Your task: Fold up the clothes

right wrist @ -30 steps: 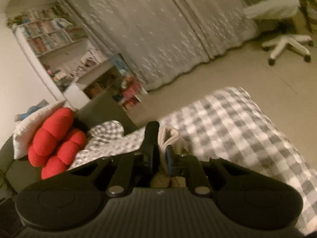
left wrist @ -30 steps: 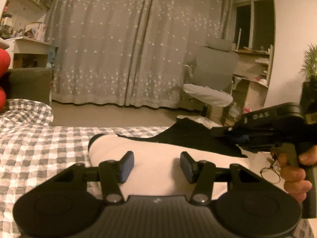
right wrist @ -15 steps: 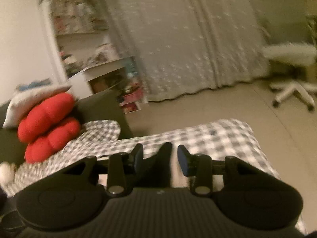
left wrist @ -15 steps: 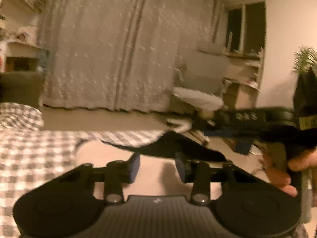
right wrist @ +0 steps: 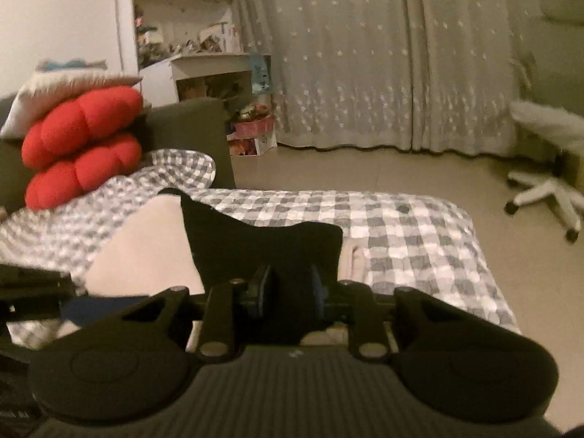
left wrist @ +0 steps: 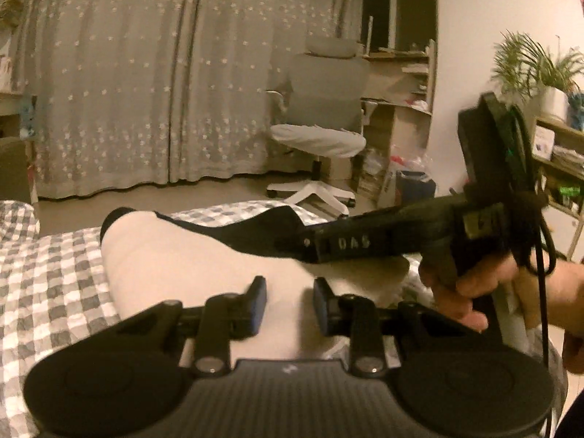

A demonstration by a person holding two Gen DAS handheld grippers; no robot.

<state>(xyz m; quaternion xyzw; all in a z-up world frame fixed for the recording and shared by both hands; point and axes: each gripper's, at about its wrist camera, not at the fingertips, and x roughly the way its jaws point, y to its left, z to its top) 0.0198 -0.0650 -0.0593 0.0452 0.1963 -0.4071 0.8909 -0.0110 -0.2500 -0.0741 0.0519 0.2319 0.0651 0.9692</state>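
- Since a second ago, the white-and-black fabric garment (left wrist: 189, 262) has been laid flatter on the grey-and-white checked bedspread (right wrist: 401, 233), and the right gripper (right wrist: 288, 288) has rolled back to level.
- Its jaws are closing on the black panel of cloth (right wrist: 262, 248), which sits between the pads.
- Narrowing too, the left gripper (left wrist: 288, 297) hovers over the white part; nothing is visibly pinched between its blue pads (left wrist: 259, 299).
- For a clean fold, I judge both grips should catch one layer at matching corners and lift together, keeping the edge taut.
- No basket or box for clothes is in view; the far shelves' (right wrist: 189, 7) contents are too blurred to name.
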